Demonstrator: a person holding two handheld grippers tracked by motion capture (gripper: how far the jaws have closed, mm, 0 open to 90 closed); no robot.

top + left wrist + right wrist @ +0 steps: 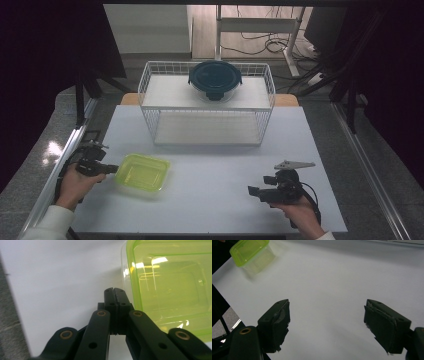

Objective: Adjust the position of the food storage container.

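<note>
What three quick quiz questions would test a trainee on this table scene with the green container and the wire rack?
1. True or false: the left gripper has its fingers shut.
2. Where does the round container with the dark lid sit? A on the table, B on the top shelf of the white wire rack, C inside the green container.
3. Which gripper is closer to the green container?

Key: 1 true. 2 B. 3 the left gripper; the right gripper rests apart from it, fingers open over the bare white table.
</note>
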